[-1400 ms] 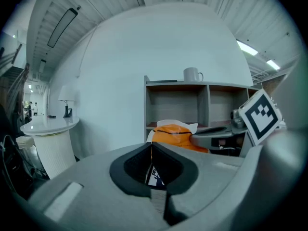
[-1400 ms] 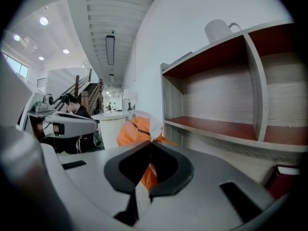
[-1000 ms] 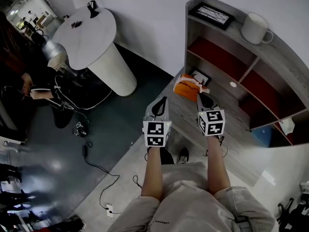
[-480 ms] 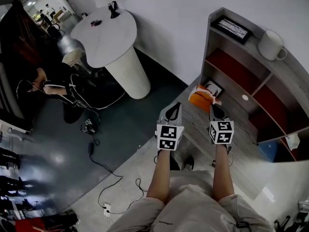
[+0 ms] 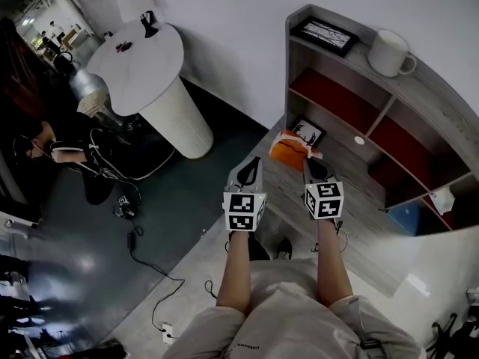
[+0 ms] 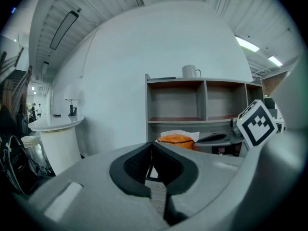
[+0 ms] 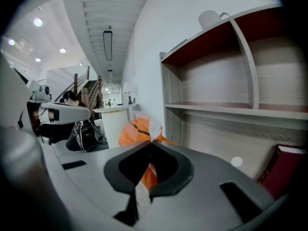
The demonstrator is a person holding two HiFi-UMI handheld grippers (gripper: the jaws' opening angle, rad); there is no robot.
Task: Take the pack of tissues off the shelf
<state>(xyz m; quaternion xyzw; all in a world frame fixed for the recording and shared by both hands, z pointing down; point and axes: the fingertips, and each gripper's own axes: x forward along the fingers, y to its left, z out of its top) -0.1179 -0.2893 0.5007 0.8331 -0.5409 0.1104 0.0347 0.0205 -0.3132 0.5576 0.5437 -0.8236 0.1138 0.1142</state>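
White round pedestal table (image 5: 142,54) at far left, left claw (image 5: 254,161) closed and empty, orange plastic pack of tissues (image 5: 288,146) on the lowest board of the grey wooden shelf (image 5: 367,193), its near edge pinched in the closed right claw (image 5: 308,161), white mug (image 5: 389,52) on top

A: Where is the orange plastic pack of tissues (image 5: 288,146) placed?
B: On the low front board of the grey wooden shelf unit (image 5: 358,54), at the tips of the right gripper (image 5: 307,160), at its twelve o'clock. The left gripper (image 5: 254,161) is held at the pack's eight o'clock.
A: And around it?
B: A small black-framed picture (image 5: 307,132) is stood at one o'clock, and a white round pedestal table (image 5: 142,51) at ten.
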